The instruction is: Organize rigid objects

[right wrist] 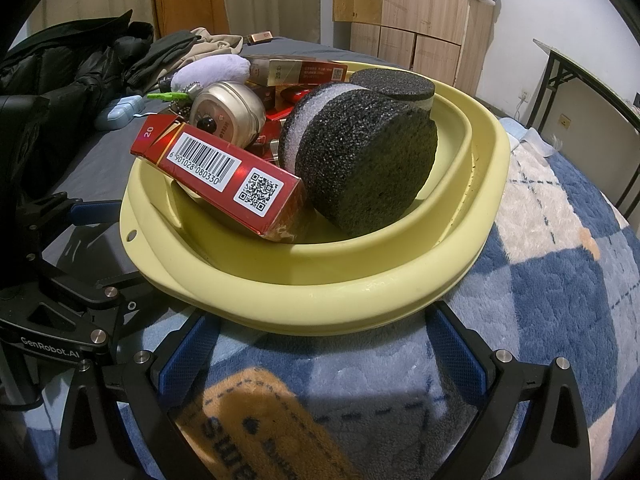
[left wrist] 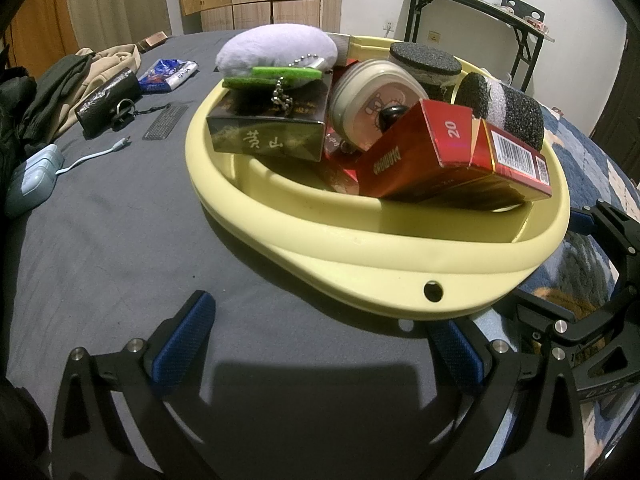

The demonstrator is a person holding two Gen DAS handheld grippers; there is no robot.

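Observation:
A pale yellow basin (left wrist: 360, 252) (right wrist: 360, 280) rests on the bed, filled with rigid items. Inside lie a red cigarette box (left wrist: 440, 156) (right wrist: 224, 176), a dark box with gold lettering (left wrist: 268, 128), a round cream tin (left wrist: 376, 100) (right wrist: 230, 110), two black foam discs (left wrist: 508, 108) (right wrist: 360, 160) and a lilac plush keychain (left wrist: 276, 50). My left gripper (left wrist: 324, 348) stands open just before the basin's near rim, holding nothing. My right gripper (right wrist: 324, 350) is open too, its fingers straddling the rim's underside from the other side.
On the grey sheet to the left lie a black pouch (left wrist: 108, 100), a blue wrapper (left wrist: 168, 74), a small comb (left wrist: 166, 122), a light blue case with a cable (left wrist: 34, 180) and piled clothes (right wrist: 80, 60). A blue patterned blanket (right wrist: 560, 280) covers the right.

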